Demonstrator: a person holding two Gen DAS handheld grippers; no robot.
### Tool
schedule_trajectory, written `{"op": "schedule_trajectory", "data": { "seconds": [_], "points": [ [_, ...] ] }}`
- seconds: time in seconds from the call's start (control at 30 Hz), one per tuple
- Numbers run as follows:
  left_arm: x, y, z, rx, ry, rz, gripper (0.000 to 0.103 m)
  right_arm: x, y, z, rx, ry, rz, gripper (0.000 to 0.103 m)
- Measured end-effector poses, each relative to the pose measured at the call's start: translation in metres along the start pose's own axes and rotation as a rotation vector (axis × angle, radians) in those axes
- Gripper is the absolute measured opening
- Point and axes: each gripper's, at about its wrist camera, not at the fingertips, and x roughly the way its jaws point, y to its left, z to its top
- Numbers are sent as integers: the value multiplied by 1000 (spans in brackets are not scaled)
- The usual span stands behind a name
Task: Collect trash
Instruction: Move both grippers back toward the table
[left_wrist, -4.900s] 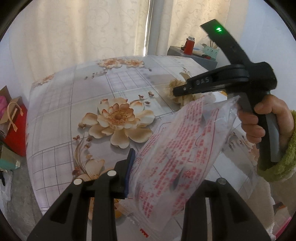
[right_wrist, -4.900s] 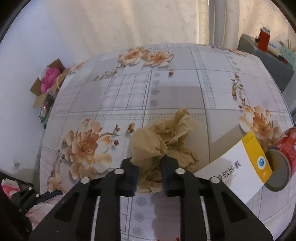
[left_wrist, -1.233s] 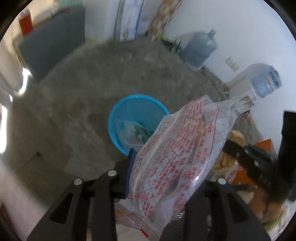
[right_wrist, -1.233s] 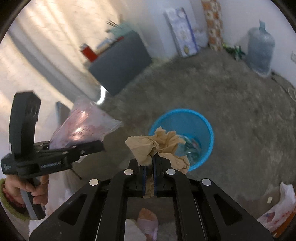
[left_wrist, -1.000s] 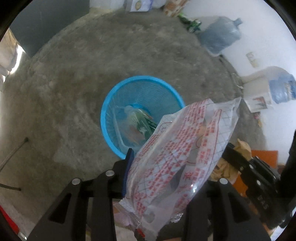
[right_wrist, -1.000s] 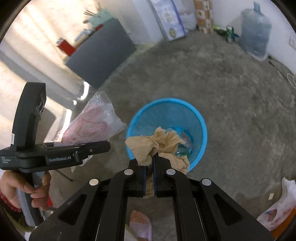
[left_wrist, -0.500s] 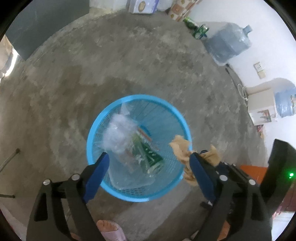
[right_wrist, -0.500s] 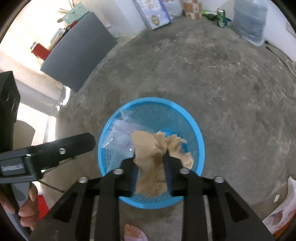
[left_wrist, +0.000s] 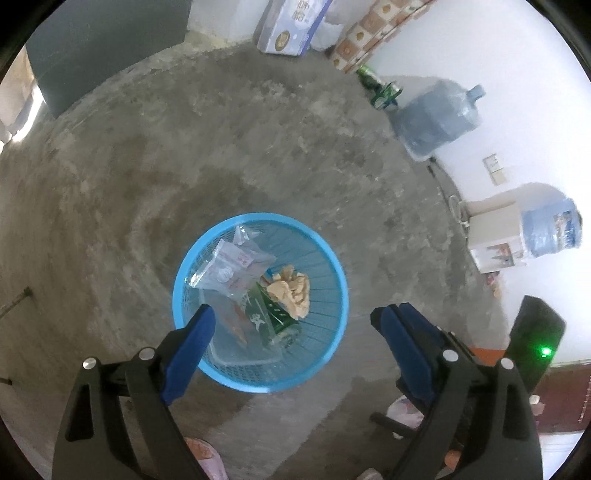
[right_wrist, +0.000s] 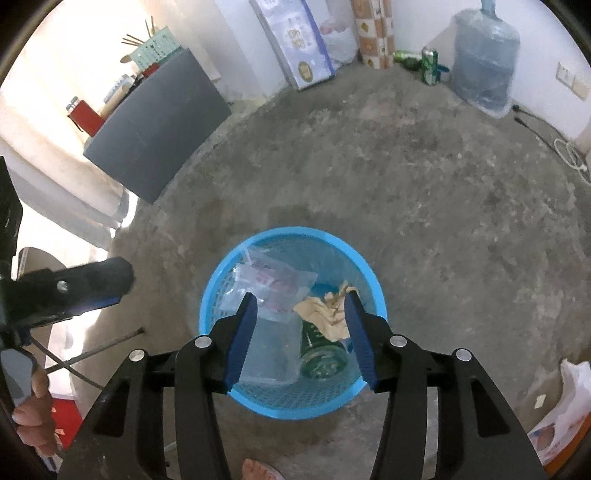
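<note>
A blue mesh basket stands on the concrete floor below both grippers. Inside it lie a clear plastic bag with red print, a crumpled brown paper and a green packet. My left gripper hangs over the basket, open wide and holding nothing; the right wrist view shows it at the left edge. My right gripper is above the basket too. Its jaws are opening, and nothing is between them; the paper lies beneath.
A dark grey cabinet stands at the back left. Water jugs, green cans and a leaning box line the white wall. A white plastic bag lies at the right. A foot shows below the basket.
Both grippers swung from the table to above the basket. The left jaws opened and the printed bag dropped in. The right jaws parted and the brown paper fell beside it.
</note>
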Motion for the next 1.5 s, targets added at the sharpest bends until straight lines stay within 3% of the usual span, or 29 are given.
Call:
{"op": "schedule_trajectory", "data": {
  "seconds": [0.2,0.37,0.57,0.83,0.97,1.13,1.37,1.5],
  "points": [
    [-75,7,-24,6,-55,-96,89,-37,17,-6,-36,-37,14,58],
    [-170,29,-63,36,-158,-150,89,-79,43,-19,-92,-70,50,65],
    [-297,86,-136,36,-340,-156,89,-133,93,-38,-198,-75,114,72],
    [-424,191,-252,-110,-591,-121,92,-187,173,-57,-304,-26,278,77],
    [-443,228,-302,-159,-628,-74,92,-199,222,-63,-346,20,367,77],
    [-424,247,-348,-137,-600,18,92,-193,284,-81,-361,131,480,79],
    [-371,247,-358,-14,-524,270,93,-132,349,-108,-252,394,510,79],
    [-342,247,-347,80,-455,356,93,-104,380,-116,-208,452,462,79]
  ]
}}
